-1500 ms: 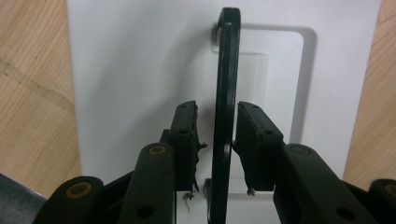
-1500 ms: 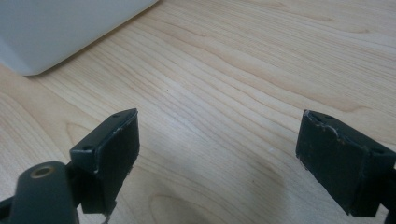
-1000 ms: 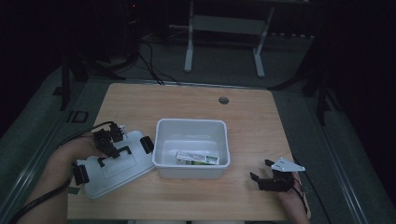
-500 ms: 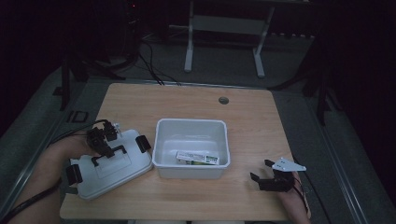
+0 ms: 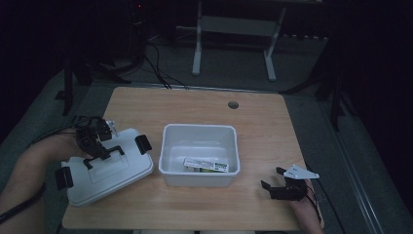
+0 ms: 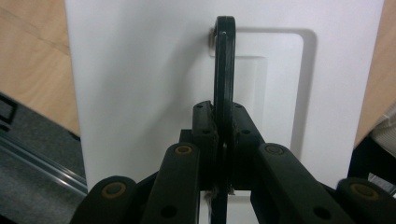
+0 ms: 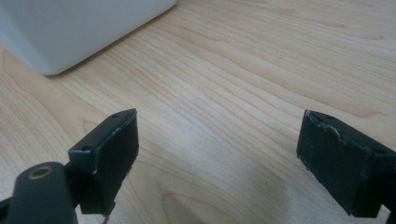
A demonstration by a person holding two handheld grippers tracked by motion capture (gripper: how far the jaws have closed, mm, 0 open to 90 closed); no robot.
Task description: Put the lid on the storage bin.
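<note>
- The left tongs [image 5: 97, 146] are clamped on the black handle [image 6: 224, 70] of a white lid [image 5: 104, 168], jaws pressed tight against both sides of that thin handle.
- The lid sits tilted at the left end of the bench [image 5: 272, 126], just beside the white bin [image 5: 199, 146], with black latches at two of its ends.
- Inside the bin lies a small green-and-white box [image 5: 205, 165].
- The right tongs [image 5: 280, 187] rest low over the bench's right front corner, jaws spread wide with nothing between them, bare wood beneath and the bin's corner nearby.
</note>
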